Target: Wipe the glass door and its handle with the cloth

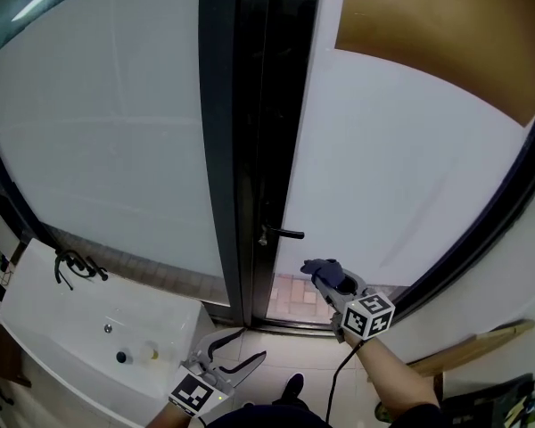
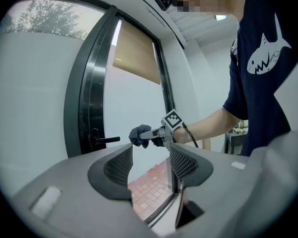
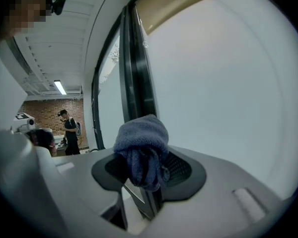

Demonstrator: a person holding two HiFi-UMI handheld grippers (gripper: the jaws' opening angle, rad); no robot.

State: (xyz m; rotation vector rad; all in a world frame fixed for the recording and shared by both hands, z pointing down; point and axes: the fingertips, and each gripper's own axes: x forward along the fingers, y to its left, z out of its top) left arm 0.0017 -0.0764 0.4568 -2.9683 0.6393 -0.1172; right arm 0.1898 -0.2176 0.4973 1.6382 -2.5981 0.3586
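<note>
A frosted glass door (image 1: 401,159) in a black frame stands slightly ajar, with a black lever handle (image 1: 283,234) on its left edge. My right gripper (image 1: 332,277) is shut on a bunched dark blue cloth (image 1: 324,270), held just below and right of the handle, close to the glass. The right gripper view shows the cloth (image 3: 141,150) wadded between the jaws, with the glass (image 3: 228,83) ahead. My left gripper (image 1: 234,350) hangs low near the floor, open and empty. From the left gripper view I see the handle (image 2: 105,140) and the cloth (image 2: 138,135).
A second frosted pane (image 1: 107,123) is fixed left of the dark door frame (image 1: 250,132). A white counter (image 1: 89,337) with small items lies at lower left. A wooden stick (image 1: 473,346) leans at lower right. Brick paving (image 1: 294,294) shows through the door gap.
</note>
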